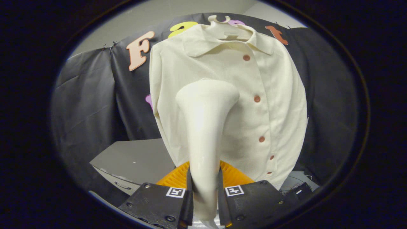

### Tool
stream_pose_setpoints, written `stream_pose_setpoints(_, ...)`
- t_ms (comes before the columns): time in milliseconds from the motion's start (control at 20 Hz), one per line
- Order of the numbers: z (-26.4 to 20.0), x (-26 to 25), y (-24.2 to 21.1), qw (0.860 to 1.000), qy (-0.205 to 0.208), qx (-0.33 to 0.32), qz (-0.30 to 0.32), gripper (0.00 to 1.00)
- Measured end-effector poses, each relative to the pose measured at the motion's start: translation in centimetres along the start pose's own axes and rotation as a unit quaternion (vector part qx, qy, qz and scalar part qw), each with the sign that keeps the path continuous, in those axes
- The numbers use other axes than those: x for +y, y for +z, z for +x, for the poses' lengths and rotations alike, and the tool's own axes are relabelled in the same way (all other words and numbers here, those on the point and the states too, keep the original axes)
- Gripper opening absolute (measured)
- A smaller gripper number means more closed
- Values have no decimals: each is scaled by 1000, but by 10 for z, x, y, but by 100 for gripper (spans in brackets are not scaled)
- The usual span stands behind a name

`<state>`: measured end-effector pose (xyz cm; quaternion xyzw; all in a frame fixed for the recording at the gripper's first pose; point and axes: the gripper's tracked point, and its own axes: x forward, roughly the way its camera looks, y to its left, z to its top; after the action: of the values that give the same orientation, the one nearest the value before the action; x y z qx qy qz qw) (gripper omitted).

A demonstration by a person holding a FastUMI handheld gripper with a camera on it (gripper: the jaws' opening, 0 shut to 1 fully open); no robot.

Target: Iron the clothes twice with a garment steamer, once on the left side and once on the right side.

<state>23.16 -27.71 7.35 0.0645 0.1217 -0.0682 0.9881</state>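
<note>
No words, brands or numbers can be read; the gripper (205, 178) bears only two square black-and-white coded markers (175, 192), one on each finger.

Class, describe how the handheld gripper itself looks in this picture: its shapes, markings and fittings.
The gripper has two flat, blocky fingers with visible screw heads. Each finger carries a small square black-and-white tag near its inner edge. Ribbed, fan-shaped parts sit just ahead of the blocks.

You see a cream shirt (273, 105) with small reddish-brown buttons (257, 99), on a pale cream hanger (227, 28). The steamer (203, 127) in your gripper (204, 178) is cream-white and glossy. The table (136, 159) is plain grey.
</note>
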Motion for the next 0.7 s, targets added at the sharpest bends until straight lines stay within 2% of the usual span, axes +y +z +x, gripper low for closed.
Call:
stream_pose_setpoints(350, 11, -21, -95, 998, -1, 68, -4, 31)
stream_pose_setpoints(700, 18, -31, -172, 994, 3, 106, -8, 32)
